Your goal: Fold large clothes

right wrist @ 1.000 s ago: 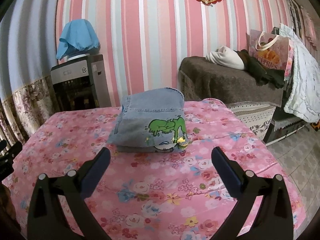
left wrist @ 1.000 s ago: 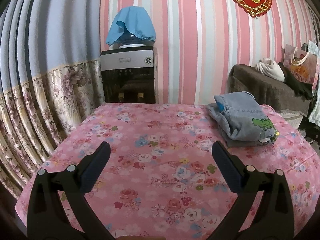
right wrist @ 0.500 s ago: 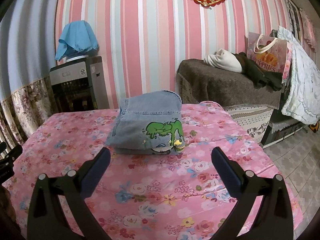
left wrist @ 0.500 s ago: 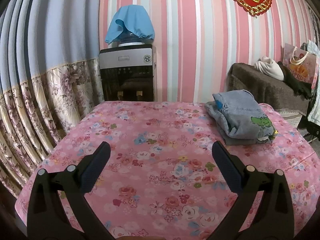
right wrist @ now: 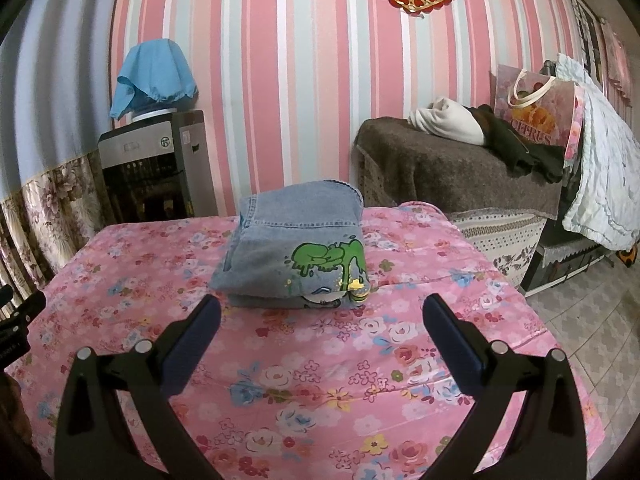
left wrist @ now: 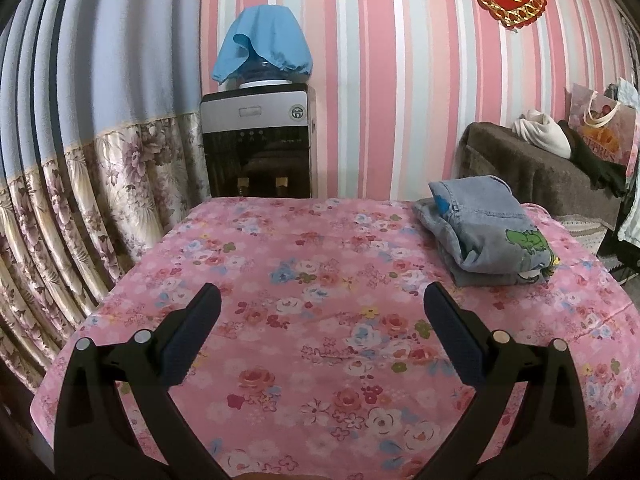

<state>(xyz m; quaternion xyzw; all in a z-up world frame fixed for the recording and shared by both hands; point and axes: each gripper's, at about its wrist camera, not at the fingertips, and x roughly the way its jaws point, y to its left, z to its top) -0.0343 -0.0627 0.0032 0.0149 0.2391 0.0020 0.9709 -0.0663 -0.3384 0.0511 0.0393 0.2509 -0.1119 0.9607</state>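
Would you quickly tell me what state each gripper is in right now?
Left gripper: open, holding nothing, above the floral tablecloth.
Right gripper: open, holding nothing, short of the folded denim garment.

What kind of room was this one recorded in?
Probably a lived-in home room: a water dispenser against striped wallpaper, a floral-clothed table with folded denim, and a blanket-draped seat piled with clothes.

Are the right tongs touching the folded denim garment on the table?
Apart. The right wrist view shows pink tablecloth between the open right tongs and the folded denim garment.
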